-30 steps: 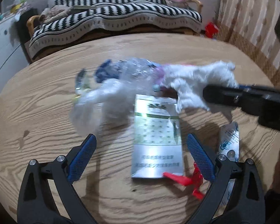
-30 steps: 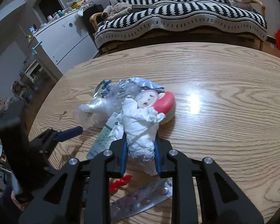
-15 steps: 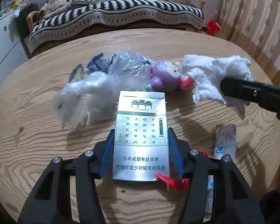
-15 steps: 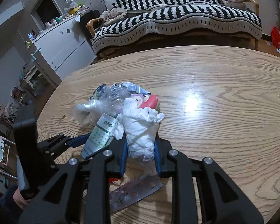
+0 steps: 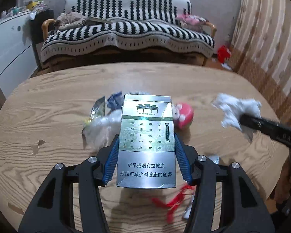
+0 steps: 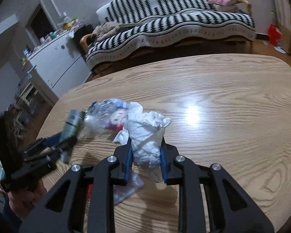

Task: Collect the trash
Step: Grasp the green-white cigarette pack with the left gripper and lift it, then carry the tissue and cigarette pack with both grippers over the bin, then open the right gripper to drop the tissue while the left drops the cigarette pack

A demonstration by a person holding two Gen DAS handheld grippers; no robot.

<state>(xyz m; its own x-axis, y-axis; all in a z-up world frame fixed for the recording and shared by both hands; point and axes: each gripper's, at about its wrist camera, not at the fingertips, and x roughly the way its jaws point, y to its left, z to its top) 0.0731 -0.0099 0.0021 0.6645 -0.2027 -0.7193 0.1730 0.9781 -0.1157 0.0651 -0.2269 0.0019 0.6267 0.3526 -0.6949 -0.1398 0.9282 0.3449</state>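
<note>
Left gripper (image 5: 146, 161): blue pads clamped on long sides of flat silver-green cigarette pack (image 5: 146, 143), lifted clear of oval wood-grain table (image 5: 58, 101), likely for carrying to bin.
Right gripper (image 6: 145, 155): narrow grip on crumpled white tissue wad (image 6: 147, 136), raised likewise.
Remaining on table: clear crinkled plastic wrap (image 6: 100, 116), pink-red cartoon-face toy (image 5: 183, 116), red plastic scrap (image 5: 174, 200); awaiting collection.

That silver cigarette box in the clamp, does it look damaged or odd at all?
Yes. The silver cigarette box, held between the left gripper pads, has a crease running down from its top right and a dented, torn bottom right corner, so it looks crushed rather than intact.
</note>
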